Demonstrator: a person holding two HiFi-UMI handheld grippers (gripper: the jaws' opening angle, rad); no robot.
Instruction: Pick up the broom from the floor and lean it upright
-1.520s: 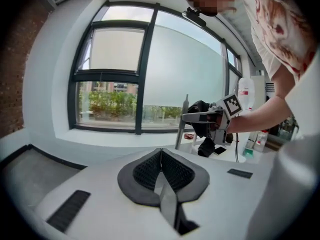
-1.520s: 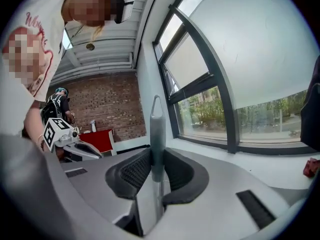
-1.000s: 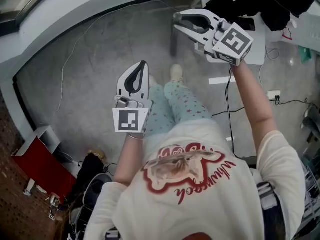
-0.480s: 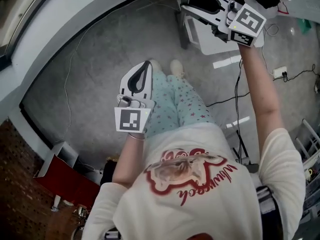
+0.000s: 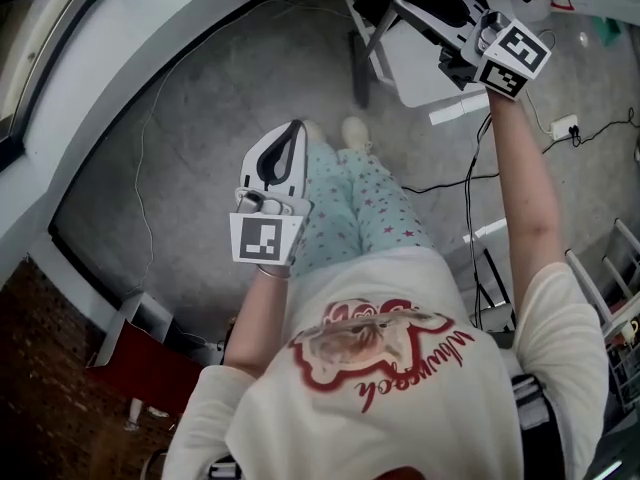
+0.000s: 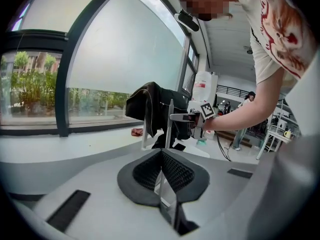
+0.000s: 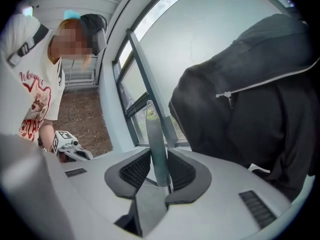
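Observation:
My right gripper (image 5: 400, 6) is raised at the top of the head view, beside a white table (image 5: 430, 73). It is shut on the broom's grey handle (image 7: 155, 149), which stands nearly upright between its pads (image 7: 131, 170). The left gripper view shows the same handle (image 6: 170, 121) as a thin vertical pole with the right gripper (image 6: 186, 117) clamped near its top. The broom's head is hidden. My left gripper (image 5: 290, 130) hangs lower, over the person's legs, shut with nothing in it (image 6: 161, 156).
A black jacket (image 7: 250, 94) hangs right behind the handle, on the table's side. Cables (image 5: 450, 183) and a power strip (image 5: 563, 125) lie on the grey floor at right. A red box (image 5: 150, 363) sits lower left. A curved white sill (image 5: 150, 28) runs under the windows.
My right gripper has carried the handle up and to the right in the head view, closer to the white table and jacket. The left gripper keeps about the same spot in the picture.

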